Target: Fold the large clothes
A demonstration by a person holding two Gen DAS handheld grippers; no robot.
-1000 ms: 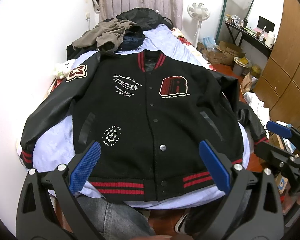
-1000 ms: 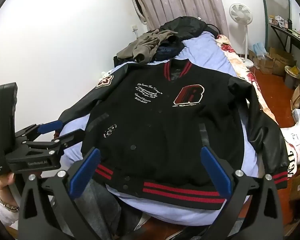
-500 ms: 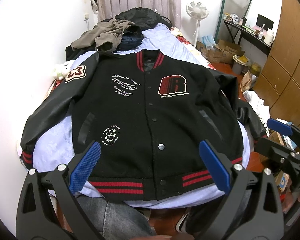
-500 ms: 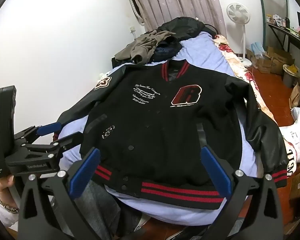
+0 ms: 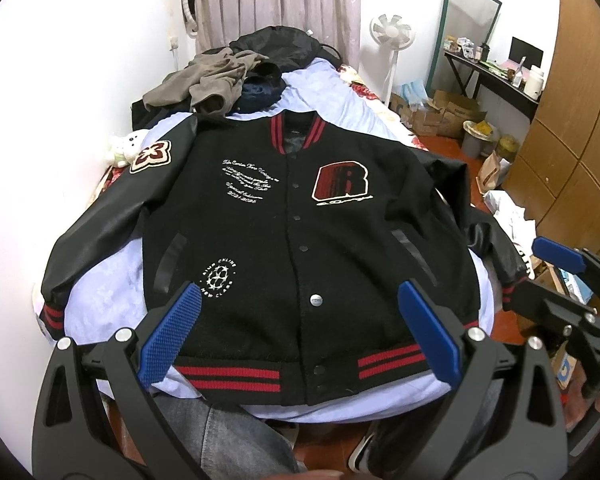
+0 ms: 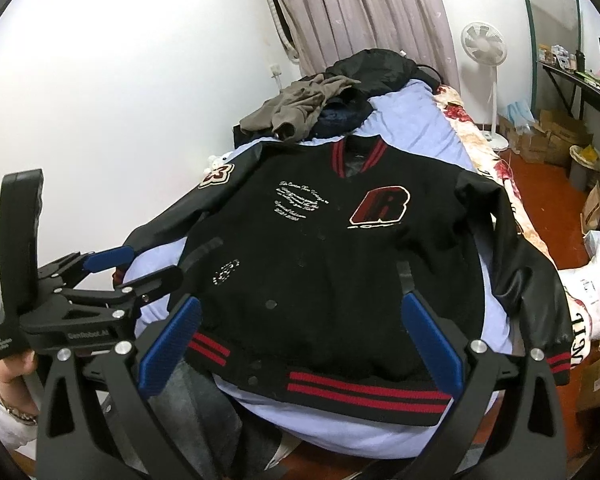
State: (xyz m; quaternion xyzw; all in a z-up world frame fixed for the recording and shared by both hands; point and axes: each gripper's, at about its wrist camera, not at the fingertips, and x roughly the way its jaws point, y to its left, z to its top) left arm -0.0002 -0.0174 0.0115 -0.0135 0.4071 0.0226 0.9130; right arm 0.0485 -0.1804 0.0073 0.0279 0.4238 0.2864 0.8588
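Observation:
A black varsity jacket (image 5: 300, 232) (image 6: 340, 264) with red-striped collar and hem and leather sleeves lies face up, spread flat on a light blue bed (image 5: 112, 272) (image 6: 412, 128). Its hem is at the near edge and both sleeves are out to the sides. My left gripper (image 5: 300, 332) hovers open above the hem, holding nothing; it also shows at the left of the right wrist view, as the left gripper (image 6: 136, 268). My right gripper (image 6: 300, 336) hovers open over the hem's right half, empty. In the left wrist view, only the right gripper's upper blue pad and frame show at the right edge.
A heap of clothes (image 5: 228, 76) (image 6: 324, 100) sits at the bed's far end under a curtain. A white wall runs along the left. A fan (image 5: 392, 36), mirror, boxes (image 5: 444, 112) and desk stand to the right, beside a wooden wardrobe (image 5: 572, 120). A person's jeans-clad leg (image 5: 220, 436) is below the bed edge.
Both grippers drifted slightly, so the jacket sits a little lower and closer in view. Both stayed open and the jacket did not move.

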